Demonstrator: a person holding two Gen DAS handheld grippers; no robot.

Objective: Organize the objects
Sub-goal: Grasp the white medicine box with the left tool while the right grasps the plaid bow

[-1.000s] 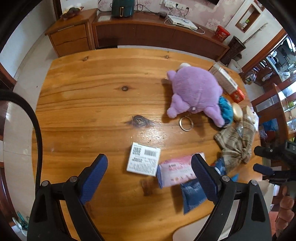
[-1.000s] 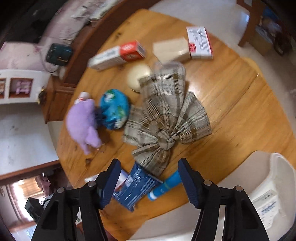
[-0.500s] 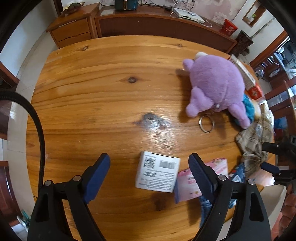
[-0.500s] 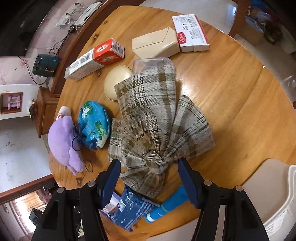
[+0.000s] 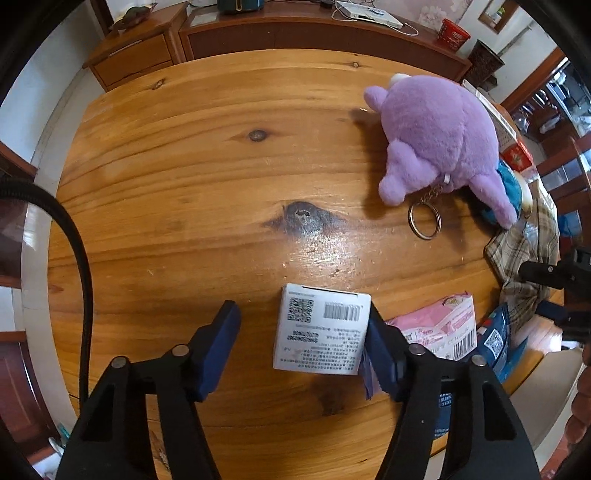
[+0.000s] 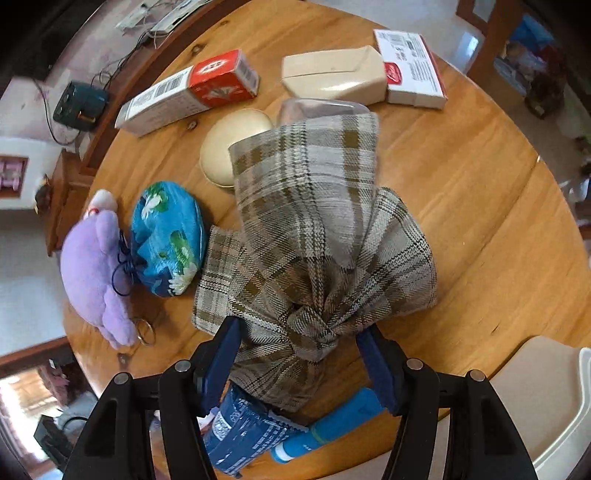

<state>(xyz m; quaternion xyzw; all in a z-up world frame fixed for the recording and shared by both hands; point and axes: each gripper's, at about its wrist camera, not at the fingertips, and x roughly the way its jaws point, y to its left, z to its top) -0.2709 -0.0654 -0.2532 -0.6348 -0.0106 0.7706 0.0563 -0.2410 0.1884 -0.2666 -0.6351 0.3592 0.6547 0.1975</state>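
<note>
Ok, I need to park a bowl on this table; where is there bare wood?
Free: the broad stretch of table left of the purple plush and beyond the white box, and the wood right of the plaid cloth. Crowded: around the plush, blue pouch and cartons.

Setting: private home, living or dining room. Evidence: round varnished pine bench (image 5: 177,177) with knots; long dark-wood sideboard (image 5: 317,35) against a floral-papered wall, carrying a white router-like box (image 5: 369,16) with cables and a red tin (image 5: 453,33); small drawer cabinet (image 5: 136,55) beside it; pale tiled floor; wooden chair (image 5: 565,173) at right. Household oddments on the bench: purple plush toy (image 5: 439,129) with keyring, plaid cloth bundle (image 6: 317,236), blue floral pouch (image 6: 168,236), cream soap-like case (image 6: 332,74), cartons
</note>
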